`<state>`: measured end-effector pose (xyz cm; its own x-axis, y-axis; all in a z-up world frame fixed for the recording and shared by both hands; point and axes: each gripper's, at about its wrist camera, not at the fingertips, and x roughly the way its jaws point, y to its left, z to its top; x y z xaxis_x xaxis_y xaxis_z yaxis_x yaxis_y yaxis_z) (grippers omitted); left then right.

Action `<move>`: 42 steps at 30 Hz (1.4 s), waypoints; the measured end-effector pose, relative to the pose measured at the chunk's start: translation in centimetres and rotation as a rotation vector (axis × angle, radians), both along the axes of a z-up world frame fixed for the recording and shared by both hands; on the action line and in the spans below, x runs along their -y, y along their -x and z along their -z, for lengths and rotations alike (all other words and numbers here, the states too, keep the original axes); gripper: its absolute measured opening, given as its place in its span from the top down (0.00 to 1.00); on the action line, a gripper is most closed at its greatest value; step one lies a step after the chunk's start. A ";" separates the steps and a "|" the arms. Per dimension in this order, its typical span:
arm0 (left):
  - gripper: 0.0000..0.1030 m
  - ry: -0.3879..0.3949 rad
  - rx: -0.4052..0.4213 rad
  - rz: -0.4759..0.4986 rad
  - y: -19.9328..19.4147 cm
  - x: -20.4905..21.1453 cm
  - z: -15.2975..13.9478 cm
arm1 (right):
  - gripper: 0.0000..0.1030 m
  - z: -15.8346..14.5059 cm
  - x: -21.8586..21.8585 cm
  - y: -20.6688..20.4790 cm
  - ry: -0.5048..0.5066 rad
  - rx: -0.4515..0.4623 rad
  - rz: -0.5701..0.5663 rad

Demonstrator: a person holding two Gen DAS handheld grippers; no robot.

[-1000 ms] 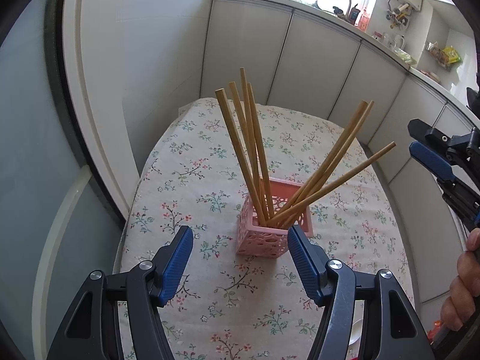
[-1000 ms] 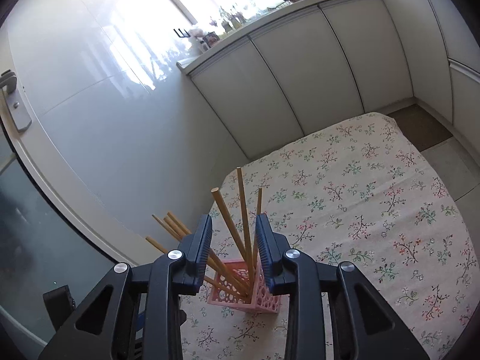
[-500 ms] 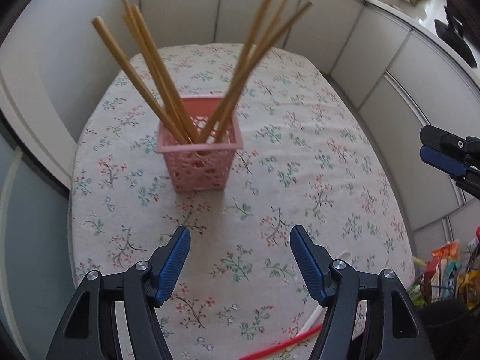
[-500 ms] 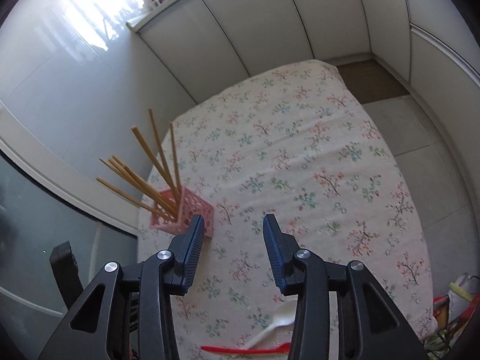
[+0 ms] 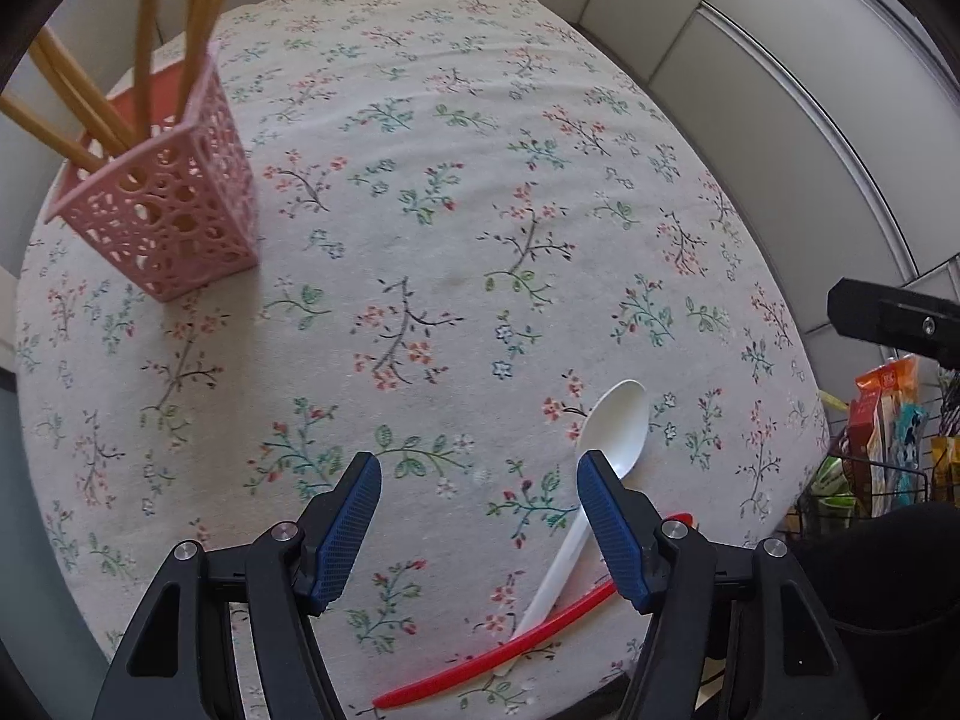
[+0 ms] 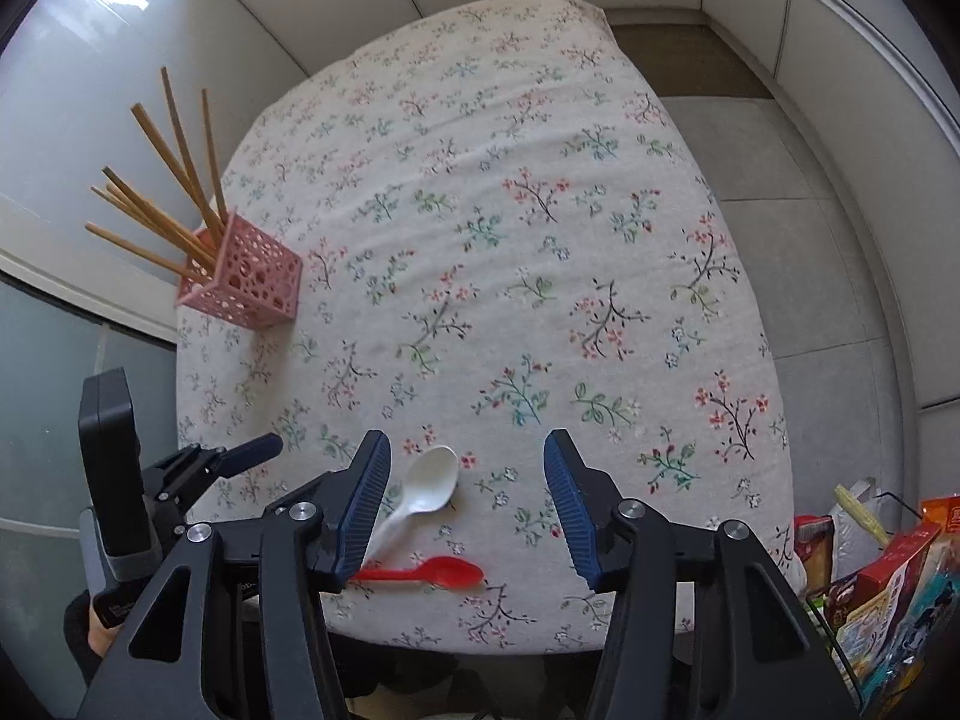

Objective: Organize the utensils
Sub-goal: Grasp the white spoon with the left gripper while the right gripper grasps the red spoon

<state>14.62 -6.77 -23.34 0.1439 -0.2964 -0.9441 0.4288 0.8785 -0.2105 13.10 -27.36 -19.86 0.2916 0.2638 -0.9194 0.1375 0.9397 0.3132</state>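
A white plastic spoon (image 5: 606,438) (image 6: 423,489) and a red plastic spoon (image 5: 510,651) (image 6: 444,571) lie crossed near the front edge of the table with the floral cloth (image 5: 456,228) (image 6: 510,240). A pink perforated basket (image 5: 159,210) (image 6: 243,279) holding several wooden chopsticks (image 5: 72,102) (image 6: 174,162) stands at the far left. My left gripper (image 5: 477,516) hangs open over the cloth, just left of the spoons, nothing between its fingers. My right gripper (image 6: 465,498) points down above the two spoons, jaws opening, pads touching neither.
White cabinet fronts (image 5: 810,90) curve around the far and right sides, and a glass door (image 6: 54,408) stands at the left. A wire basket of snack packets (image 5: 882,438) (image 6: 888,564) sits off the table's right front corner. Grey floor tiles (image 6: 798,240) lie to the right.
Both grippers tipped downward and sank toward the table's front edge; the pink basket slid to the upper left of the views and the two spoons came into view. The right jaws widened.
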 end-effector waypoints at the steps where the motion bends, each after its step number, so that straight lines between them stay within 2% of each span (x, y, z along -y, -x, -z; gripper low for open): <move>1: 0.35 0.009 -0.008 0.010 0.0 0.5 0.3 | 0.45 0.3 0.2 0.2 0.002 -0.013 -0.001; 6: 0.59 0.037 -0.038 0.071 -0.1 2.9 1.4 | 0.45 1.7 1.5 0.7 0.002 -0.060 0.015; 9: 0.71 0.040 -0.055 0.096 -0.4 3.9 2.2 | 0.45 2.5 2.2 0.8 -0.005 -0.085 0.024; 13: 0.83 0.073 -0.106 0.098 -0.9 4.6 3.4 | 0.45 3.1 2.8 0.9 -0.032 -0.107 0.033; 15: 0.93 0.085 -0.108 0.097 -1.0 4.8 3.5 | 0.45 3.4 3.0 0.9 -0.040 -0.114 0.039; 18: 0.98 0.095 -0.113 0.085 -1.1 4.7 3.4 | 0.45 3.8 3.0 0.9 -0.043 -0.127 0.040; 28: 0.99 0.036 0.018 -0.016 -1.6 1.0 0.6 | 0.45 6.5 -0.3 1.3 -0.052 -0.235 -0.112; 33: 0.99 0.026 0.057 -0.063 -1.7 -1.5 -0.5 | 0.46 7.9 -1.8 2.1 -0.052 -0.285 -0.196; 35: 0.99 0.032 0.064 -0.079 -1.8 -2.3 -0.9 | 0.49 8.6 -2.2 2.4 -0.063 -0.309 -0.219; 37: 0.98 0.039 0.067 -0.097 -1.9 -3.0 -1.2 | 0.60 9.5 -2.6 2.5 -0.067 -0.347 -0.235; 42: 0.98 0.048 0.073 -0.129 -2.0 -4.2 -1.5 | 0.70 11.0 -3.0 2.9 -0.063 -0.408 -0.252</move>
